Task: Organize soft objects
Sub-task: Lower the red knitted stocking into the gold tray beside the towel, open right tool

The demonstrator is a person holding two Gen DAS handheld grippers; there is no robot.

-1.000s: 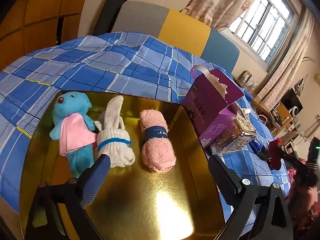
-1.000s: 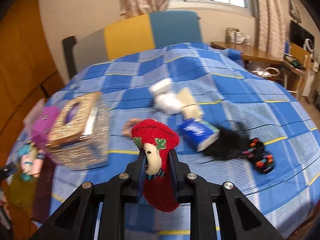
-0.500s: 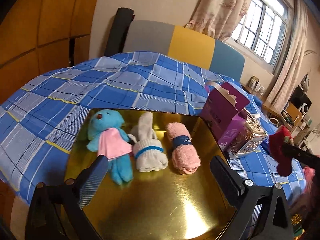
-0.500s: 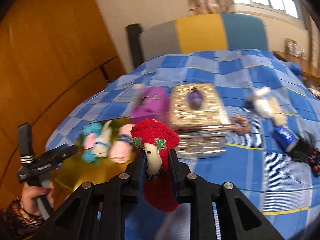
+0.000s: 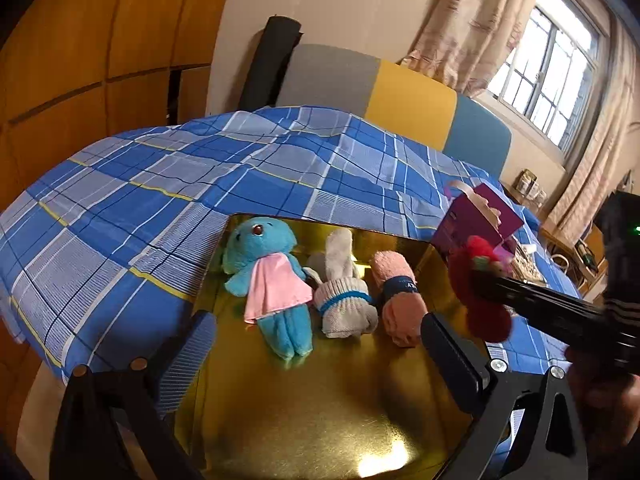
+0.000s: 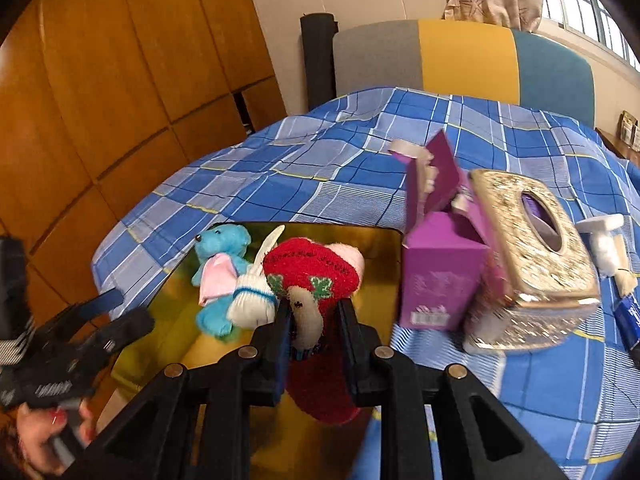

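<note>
A gold tray (image 5: 320, 420) (image 6: 172, 292) lies on the blue plaid cloth. In it lie a blue plush toy in a pink dress (image 5: 272, 280) (image 6: 216, 272), a rolled white sock with a blue band (image 5: 342, 300) (image 6: 252, 300) and a rolled pink towel (image 5: 400, 300). My right gripper (image 6: 312, 320) is shut on a red Christmas sock (image 6: 312, 272) (image 5: 480, 292) and holds it above the tray's right edge. My left gripper (image 5: 320, 356) is open and empty over the tray's near side.
A purple open box (image 6: 436, 272) (image 5: 472, 220) and a gold tissue box (image 6: 532, 256) stand right of the tray. A white item (image 6: 604, 240) and a blue pack (image 6: 630, 316) lie further right. A bench back (image 5: 380, 84) is behind the table.
My right gripper has carried the red sock leftward from the table's middle to the tray's right edge. My left gripper has drawn back a little from the tray.
</note>
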